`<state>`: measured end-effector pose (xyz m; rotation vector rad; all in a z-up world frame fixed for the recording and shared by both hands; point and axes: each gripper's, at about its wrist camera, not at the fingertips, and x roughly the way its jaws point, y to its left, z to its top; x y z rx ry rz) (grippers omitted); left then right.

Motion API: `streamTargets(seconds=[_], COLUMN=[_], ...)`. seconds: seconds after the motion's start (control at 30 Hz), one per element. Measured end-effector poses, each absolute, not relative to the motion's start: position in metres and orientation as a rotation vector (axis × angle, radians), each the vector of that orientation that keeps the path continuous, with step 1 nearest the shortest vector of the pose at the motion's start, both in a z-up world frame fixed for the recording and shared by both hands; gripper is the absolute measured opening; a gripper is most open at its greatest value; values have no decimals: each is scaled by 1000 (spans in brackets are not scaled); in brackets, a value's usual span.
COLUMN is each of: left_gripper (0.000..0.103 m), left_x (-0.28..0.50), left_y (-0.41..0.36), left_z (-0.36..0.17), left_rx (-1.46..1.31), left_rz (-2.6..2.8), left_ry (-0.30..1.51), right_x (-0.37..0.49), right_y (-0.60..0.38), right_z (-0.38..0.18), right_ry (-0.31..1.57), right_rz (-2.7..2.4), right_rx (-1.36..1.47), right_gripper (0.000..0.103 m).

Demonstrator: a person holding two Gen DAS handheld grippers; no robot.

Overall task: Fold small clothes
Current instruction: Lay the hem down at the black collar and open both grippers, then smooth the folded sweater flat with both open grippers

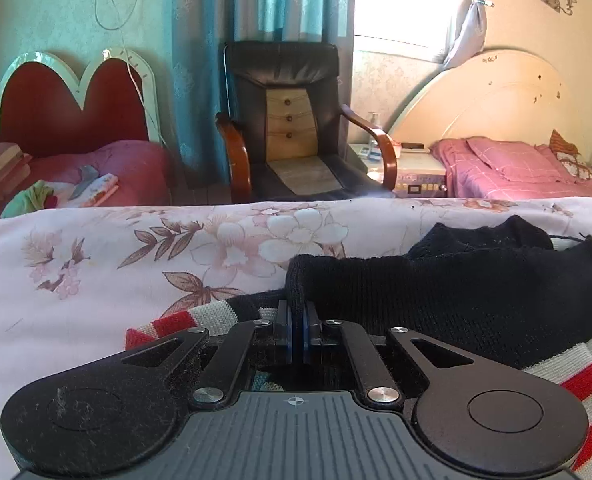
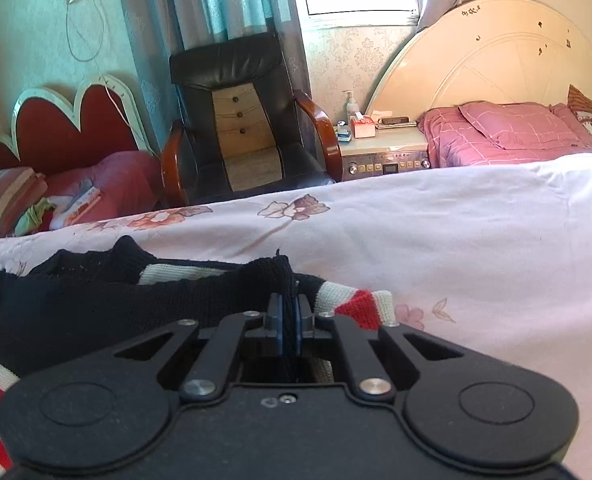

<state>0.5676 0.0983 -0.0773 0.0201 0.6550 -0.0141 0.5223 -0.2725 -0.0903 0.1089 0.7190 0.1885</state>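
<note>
Sweater: the dark knit sweater (image 1: 456, 292) with red and white bands lay on the flowered bedsheet (image 1: 96, 248), near its front edge
Left gripper (image 1: 298, 320): pinched shut on a raised fold at the sweater's left side
Right gripper (image 2: 289, 320): pinched shut on a fold at its right side
Good practice: both corners probably needed lifting together, level, with the knit kept taut, then laying over evenly
</note>
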Motion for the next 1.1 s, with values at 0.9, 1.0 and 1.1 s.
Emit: streamTargets(seconds=[0.9, 1.0, 1.1], left_gripper=[30, 36, 71], left_x=[493, 493, 472], left_y=[95, 76, 38], left_z=[-78, -68, -54], left_rx=[-44, -49, -14], left_rz=[-145, -83, -151], left_ry=[644, 651, 554], right_x=[453, 447, 425], right_y=[-249, -245, -232], right_z=[-71, -66, -47], right_ry=[743, 740, 671], right_rz=[346, 340, 365], right_rx=[-140, -158, -111], right_gripper=[29, 32, 42])
